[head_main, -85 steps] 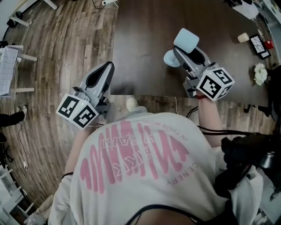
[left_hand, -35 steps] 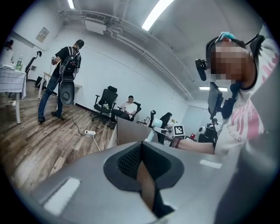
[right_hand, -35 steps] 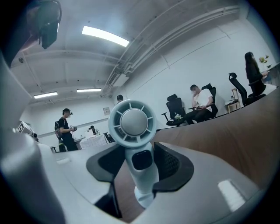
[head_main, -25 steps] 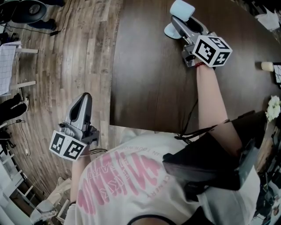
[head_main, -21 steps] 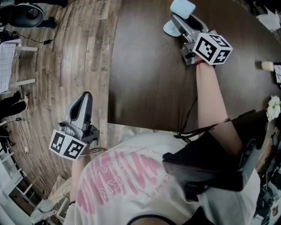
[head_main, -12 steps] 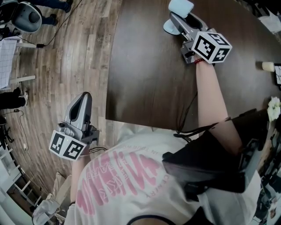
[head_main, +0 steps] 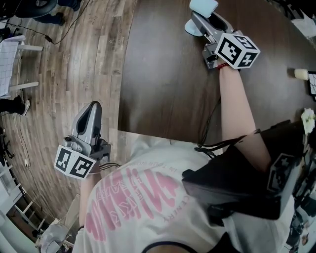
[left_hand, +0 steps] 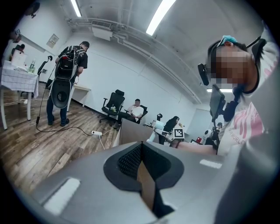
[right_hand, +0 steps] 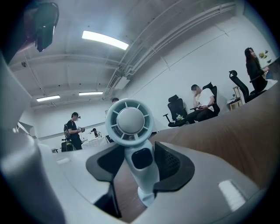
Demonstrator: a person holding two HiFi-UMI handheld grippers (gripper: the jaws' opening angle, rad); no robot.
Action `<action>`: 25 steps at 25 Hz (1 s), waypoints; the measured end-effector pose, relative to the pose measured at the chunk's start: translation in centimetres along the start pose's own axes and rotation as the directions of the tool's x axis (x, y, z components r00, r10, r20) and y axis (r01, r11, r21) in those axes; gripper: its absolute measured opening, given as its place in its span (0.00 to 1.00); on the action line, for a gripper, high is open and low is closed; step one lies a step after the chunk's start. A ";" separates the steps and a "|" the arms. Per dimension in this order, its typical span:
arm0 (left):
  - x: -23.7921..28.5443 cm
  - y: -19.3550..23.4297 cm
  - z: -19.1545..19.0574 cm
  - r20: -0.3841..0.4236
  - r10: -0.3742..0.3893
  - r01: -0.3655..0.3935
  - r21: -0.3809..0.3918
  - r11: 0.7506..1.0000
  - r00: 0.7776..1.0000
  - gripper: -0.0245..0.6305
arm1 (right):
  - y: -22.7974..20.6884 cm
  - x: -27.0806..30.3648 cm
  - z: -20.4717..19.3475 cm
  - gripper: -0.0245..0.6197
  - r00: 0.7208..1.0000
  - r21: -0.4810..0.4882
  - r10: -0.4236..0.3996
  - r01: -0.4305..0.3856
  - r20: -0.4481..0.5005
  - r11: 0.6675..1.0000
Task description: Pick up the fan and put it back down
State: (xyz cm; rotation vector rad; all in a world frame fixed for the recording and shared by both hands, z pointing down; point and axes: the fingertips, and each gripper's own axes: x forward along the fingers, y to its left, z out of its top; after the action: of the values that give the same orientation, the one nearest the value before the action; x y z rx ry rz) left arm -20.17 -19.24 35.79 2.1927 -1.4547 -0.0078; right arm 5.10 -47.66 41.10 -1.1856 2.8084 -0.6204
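The fan [head_main: 203,6] is seen at the far edge of the dark table [head_main: 163,89], upright, with its round base apparently set on the tabletop. At the left, the left gripper [head_main: 93,106] is held over the wooden floor [head_main: 69,64], just beside the table's near corner and well apart from the fan. In the left gripper view its jaws are seen pressed fully together, and nothing is held between them [left_hand: 141,146]. Further right, the right gripper [head_main: 197,20] is stretched out across the table on a bare forearm. In the right gripper view the fan's pale stem [right_hand: 140,164] is seen clamped between the two dark pads, which are kept partly apart by it. The round grille is faced towards the camera above the jaws.
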 end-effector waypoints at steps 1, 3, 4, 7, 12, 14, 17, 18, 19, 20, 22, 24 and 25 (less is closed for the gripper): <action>-0.1 0.1 -0.1 0.001 0.000 0.000 -0.001 1.000 1.000 0.07 | 0.1 0.0 -0.1 0.38 1.000 0.001 0.001 -0.001 0.002 1.000; -0.1 0.2 0.0 0.004 -0.002 0.002 -0.003 1.000 1.000 0.07 | 0.2 -0.1 -0.1 0.38 1.000 0.000 0.004 -0.004 0.004 1.000; 0.0 0.2 0.0 0.005 -0.004 0.004 -0.005 1.000 1.000 0.07 | 0.3 -0.1 -0.1 0.38 1.000 -0.002 0.005 -0.005 0.004 1.000; 0.6 0.0 0.1 0.001 -0.012 0.012 -0.004 1.000 1.000 0.07 | 0.2 0.1 -0.3 0.39 1.000 -0.008 0.010 -0.010 0.000 1.000; 1.0 0.1 0.2 0.000 -0.015 0.015 -0.002 1.000 1.000 0.07 | 0.0 0.0 -0.5 0.39 1.000 0.007 0.016 -0.016 0.015 1.000; 1.1 0.1 0.2 -0.001 -0.018 0.018 -0.002 1.000 1.000 0.07 | 0.0 0.0 -0.4 0.39 1.000 0.010 0.017 -0.017 0.017 1.000; 1.1 0.2 0.4 -0.006 -0.022 0.022 -0.005 1.000 1.000 0.07 | 0.3 0.0 -0.2 0.39 1.000 0.012 0.017 -0.017 0.020 1.000; 1.2 0.2 0.4 -0.007 -0.023 0.023 -0.005 1.000 1.000 0.07 | 0.3 0.1 -0.2 0.39 1.000 0.014 0.017 -0.018 0.022 1.000; 1.3 0.2 0.4 -0.006 -0.024 0.024 -0.004 1.000 1.000 0.07 | 0.2 0.1 -0.3 0.40 1.000 0.015 0.018 -0.019 0.024 1.000; 1.4 0.1 0.5 -0.005 -0.025 0.025 -0.003 1.000 1.000 0.07 | 0.1 0.1 -0.3 0.40 1.000 0.016 0.019 -0.019 0.024 1.000; 1.6 0.2 0.7 -0.001 -0.023 0.023 -0.002 1.000 1.000 0.07 | 0.1 0.0 -0.3 0.39 1.000 0.007 0.020 -0.021 0.021 1.000; 1.6 0.3 0.8 0.003 -0.020 0.020 -0.002 1.000 1.000 0.07 | 0.2 0.0 -0.2 0.39 1.000 -0.012 0.029 -0.029 0.008 1.000; 1.5 0.3 0.8 0.003 -0.018 0.018 -0.002 1.000 1.000 0.07 | 0.3 0.0 -0.1 0.39 0.999 -0.021 0.037 -0.037 -0.001 0.999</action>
State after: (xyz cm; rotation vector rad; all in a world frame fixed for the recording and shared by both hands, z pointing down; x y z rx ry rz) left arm -20.03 -20.99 35.58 2.2051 -1.4362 -0.0192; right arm 4.87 -47.48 41.14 -1.1348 2.8374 -0.5909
